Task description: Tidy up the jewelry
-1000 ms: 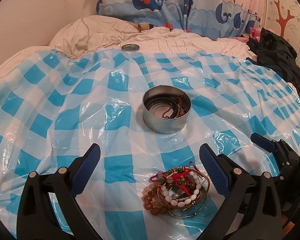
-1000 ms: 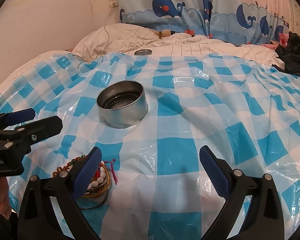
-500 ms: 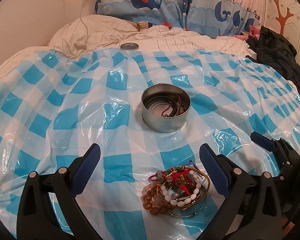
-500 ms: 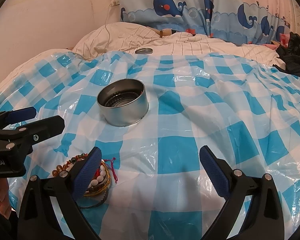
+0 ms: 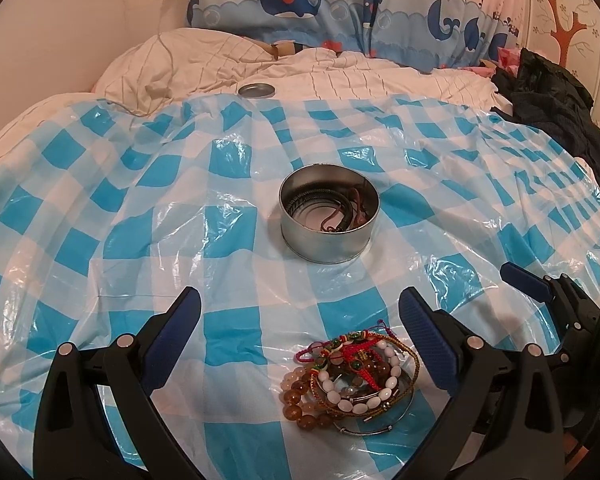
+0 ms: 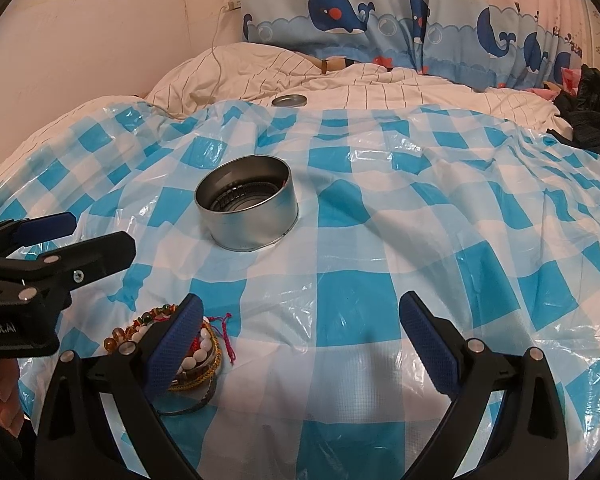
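Left tool has its blades spread apart, empty, over the blue-checked plastic sheet on the bed. Pile of bead bracelets lies on the sheet between its blades, nearer the right one, not touching. Round metal tin sits farther out, cords and bangles inside. Tin lid lies apart on the white quilt. Right tool also spread, empty, just beside the pile.
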A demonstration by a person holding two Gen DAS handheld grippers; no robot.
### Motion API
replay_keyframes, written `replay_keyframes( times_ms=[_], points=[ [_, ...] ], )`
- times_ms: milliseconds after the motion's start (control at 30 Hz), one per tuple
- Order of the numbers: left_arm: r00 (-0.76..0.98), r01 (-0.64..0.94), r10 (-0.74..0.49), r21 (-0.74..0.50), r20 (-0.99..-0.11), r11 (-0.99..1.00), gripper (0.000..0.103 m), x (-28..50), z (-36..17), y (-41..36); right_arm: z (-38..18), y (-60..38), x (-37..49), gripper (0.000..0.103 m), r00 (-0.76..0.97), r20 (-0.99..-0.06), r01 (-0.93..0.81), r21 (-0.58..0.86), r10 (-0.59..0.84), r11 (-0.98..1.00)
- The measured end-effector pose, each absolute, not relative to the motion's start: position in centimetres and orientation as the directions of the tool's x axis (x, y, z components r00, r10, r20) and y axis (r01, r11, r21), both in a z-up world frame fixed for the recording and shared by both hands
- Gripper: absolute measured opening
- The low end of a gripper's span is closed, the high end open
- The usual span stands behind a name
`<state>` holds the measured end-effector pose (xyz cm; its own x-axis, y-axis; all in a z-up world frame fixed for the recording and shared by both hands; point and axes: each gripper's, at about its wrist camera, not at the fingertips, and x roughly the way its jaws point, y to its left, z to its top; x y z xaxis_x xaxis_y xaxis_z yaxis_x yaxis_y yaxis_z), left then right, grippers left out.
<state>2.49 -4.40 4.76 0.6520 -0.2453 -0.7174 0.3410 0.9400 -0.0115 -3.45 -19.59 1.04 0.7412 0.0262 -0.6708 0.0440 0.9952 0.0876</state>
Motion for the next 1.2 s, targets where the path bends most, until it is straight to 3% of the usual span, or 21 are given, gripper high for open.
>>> replay_keyframes(
  times_ms=[1200],
  points=[
    [0.648, 0.345, -0.244, -0.008, -0.721, 0.939, 0.095, 2.68, 4.77, -4.66, 0.96, -19.37, -3.41, 0.094, 0.738, -0.674, 0.041, 0.085, 0.027, 0.995]
  ],
)
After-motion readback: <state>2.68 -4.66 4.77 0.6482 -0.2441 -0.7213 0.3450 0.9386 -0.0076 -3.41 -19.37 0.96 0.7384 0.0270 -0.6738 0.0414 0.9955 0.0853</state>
